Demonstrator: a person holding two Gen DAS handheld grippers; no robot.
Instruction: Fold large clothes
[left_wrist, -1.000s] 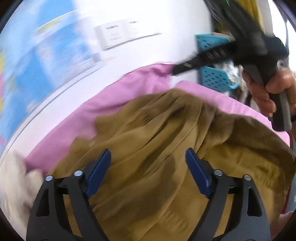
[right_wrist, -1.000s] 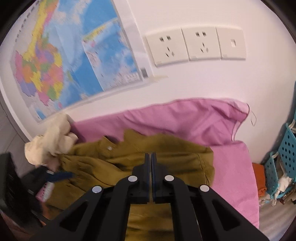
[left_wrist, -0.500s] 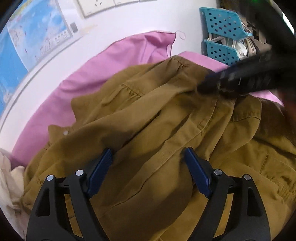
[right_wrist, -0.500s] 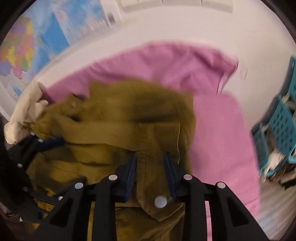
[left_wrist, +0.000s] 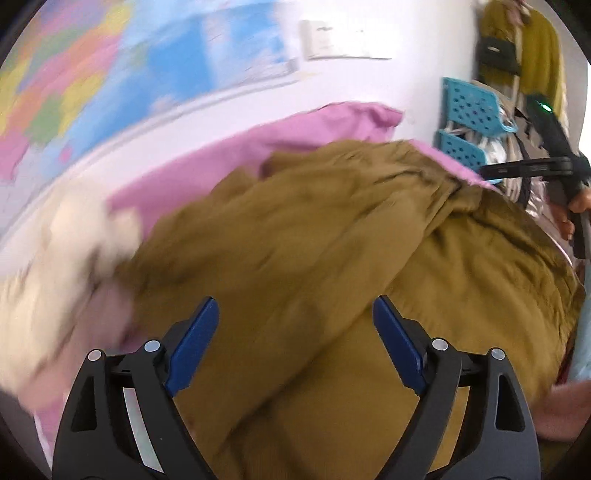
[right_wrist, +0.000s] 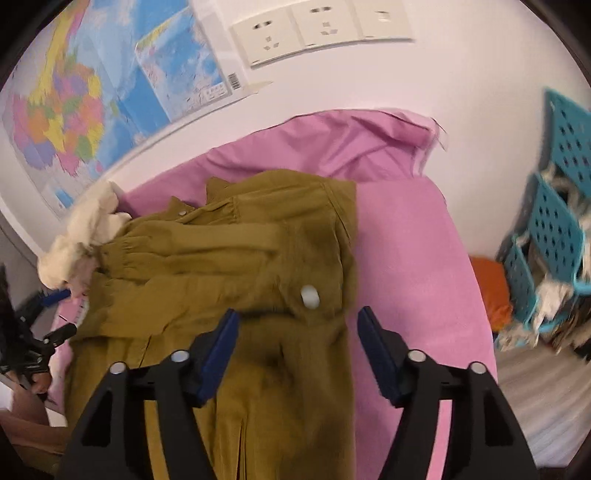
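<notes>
Olive-brown jacket (right_wrist: 229, 266) lies half-bunched on the pink sheet (right_wrist: 406, 258); both grippers, left (left_wrist: 295, 332) and right (right_wrist: 295, 343), hover with jaws open, probably picking the next grab.

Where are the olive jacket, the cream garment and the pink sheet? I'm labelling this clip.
olive jacket (right_wrist: 229, 258), right wrist view, on its folded-over sleeve.
cream garment (right_wrist: 86, 229), right wrist view, on the bunched middle.
pink sheet (right_wrist: 402, 251), right wrist view, on the bare part right of the jacket.

**A lived-in room at home**

A colourful map poster (right_wrist: 92, 92) and white wall sockets (right_wrist: 317, 33) hang on the far white wall. A pink sheet (right_wrist: 406, 240) covers the surface holding clothes. On the right stand turquoise perforated baskets (right_wrist: 554, 229) stuffed with laundry, and a mustard garment (left_wrist: 535, 55) hangs far right.
</notes>
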